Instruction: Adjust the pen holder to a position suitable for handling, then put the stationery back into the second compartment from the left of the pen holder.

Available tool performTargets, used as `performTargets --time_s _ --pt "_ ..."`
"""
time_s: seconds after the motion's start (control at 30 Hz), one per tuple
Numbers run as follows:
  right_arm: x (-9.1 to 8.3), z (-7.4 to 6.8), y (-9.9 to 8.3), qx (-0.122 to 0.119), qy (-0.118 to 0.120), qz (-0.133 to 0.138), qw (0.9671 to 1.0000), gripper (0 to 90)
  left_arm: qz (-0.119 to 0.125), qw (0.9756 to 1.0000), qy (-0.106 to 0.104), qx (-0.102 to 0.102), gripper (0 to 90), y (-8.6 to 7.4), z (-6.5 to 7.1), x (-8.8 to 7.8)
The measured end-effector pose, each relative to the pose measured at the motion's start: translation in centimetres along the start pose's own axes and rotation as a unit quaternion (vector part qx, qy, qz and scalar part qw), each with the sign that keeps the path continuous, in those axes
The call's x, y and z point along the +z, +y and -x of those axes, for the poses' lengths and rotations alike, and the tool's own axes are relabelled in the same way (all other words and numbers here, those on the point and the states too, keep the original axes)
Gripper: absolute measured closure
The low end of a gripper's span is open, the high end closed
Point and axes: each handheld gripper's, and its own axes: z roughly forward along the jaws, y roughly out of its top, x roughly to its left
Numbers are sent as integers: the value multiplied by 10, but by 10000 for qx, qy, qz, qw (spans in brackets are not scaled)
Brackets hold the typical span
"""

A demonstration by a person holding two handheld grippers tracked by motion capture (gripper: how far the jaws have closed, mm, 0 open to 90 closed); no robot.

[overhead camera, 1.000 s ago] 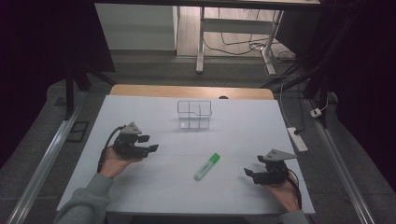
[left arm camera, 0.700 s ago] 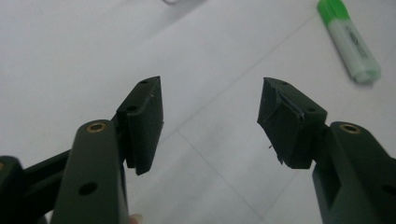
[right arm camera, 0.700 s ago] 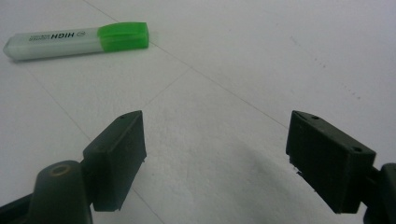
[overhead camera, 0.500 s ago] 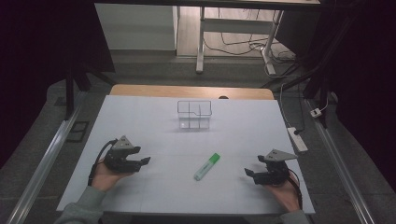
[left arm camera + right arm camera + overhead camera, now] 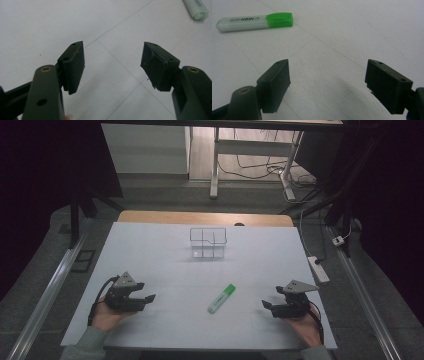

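While I look along my left gripper [image 5: 112,62], the highlighter [image 5: 197,8] is cut off at the top right corner, so just its pale blunt end shows there. From above, the highlighter [image 5: 221,298] lies flat on the white table [image 5: 165,265], between both grippers and nearer the person than the wire basket [image 5: 208,242]. My left gripper [image 5: 147,297] sits well left of the highlighter with its jaws released; they have just been opening, with nothing between them but bare tabletop. My right gripper [image 5: 266,305] sits right of the highlighter, also spread wide and empty.

Along the right gripper [image 5: 327,85], the highlighter [image 5: 254,21] is a flat-sided plastic stick, milky translucent body, glossy green cap. Black print on the body reads "HIGH"; the smaller lettering before it is too fine for me to read. The black pads [image 5: 275,83] look matte and blocky. Thin straight lines cross the tabletop. The basket's compartments are hard to separate from above.
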Motion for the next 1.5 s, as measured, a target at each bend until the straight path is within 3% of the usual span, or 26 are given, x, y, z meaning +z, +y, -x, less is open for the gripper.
performTargets --time_s 0.43,0.93,1.17,1.33,1.5 --pt "1 -2 1 -89 -3 -39 10000 196 8 10000 -54 -11 345 -2 0 1" --pt "1 -3 3 -58 75 20 10000 203 -54 9998 -144 95 338 5 9 6" --pt "5 -7 19 -46 106 169 9998 265 -56 9999 -133 75 337 4 7 5" --pt "16 -15 36 -158 202 59 9997 313 -59 9999 -138 66 336 3 6 5" --pt "26 -16 44 -119 191 -116 9997 377 -78 9998 -146 73 336 3 6 6"
